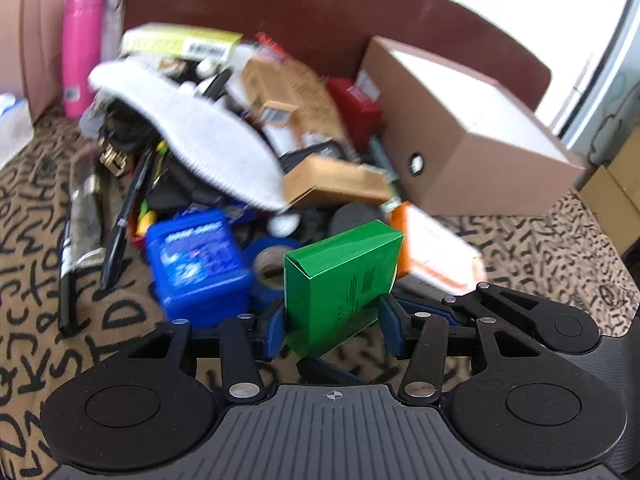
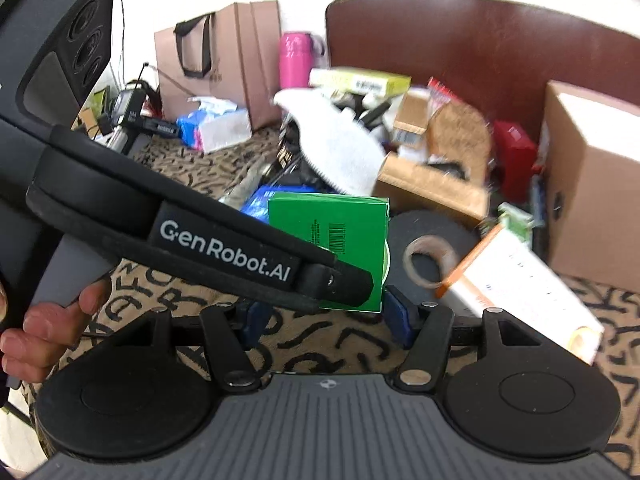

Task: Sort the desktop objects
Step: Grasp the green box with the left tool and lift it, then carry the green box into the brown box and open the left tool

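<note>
Two claws: both at one green box, near edge of the pile.
Left claw (image 1: pixel 332 326): blue pads pressed on both sides of green box (image 1: pixel 342 284), gripping it; box tilted, clear of the cloth.
Right claw (image 2: pixel 326 314): same green box (image 2: pixel 340 236) sits btwn its blue pads; right pad touches box edge, left pad hidden behind the other tool's body, so can't tell if it grips.
Hand (image 2: pixel 44 332): fingers wrapped on the left tool's handle, low left in right-wrist view.
Counter (image 1: pixel 100 320): tan cloth w/ black letter print.
Just behind box: blue tape roll (image 1: pixel 272 268), blue tub (image 1: pixel 198 264) to its left, orange-and-white box (image 1: pixel 436 248) to its right.
Mid pile: white knit cloth (image 1: pixel 208 136) draped over clutter; flat kraft box (image 1: pixel 340 180) beside it.
Far: big cardboard box (image 1: pixel 460 128) at right, pink bottle (image 1: pixel 82 40) upright at left, dark red chair back (image 1: pixel 320 4) behind all.
</note>
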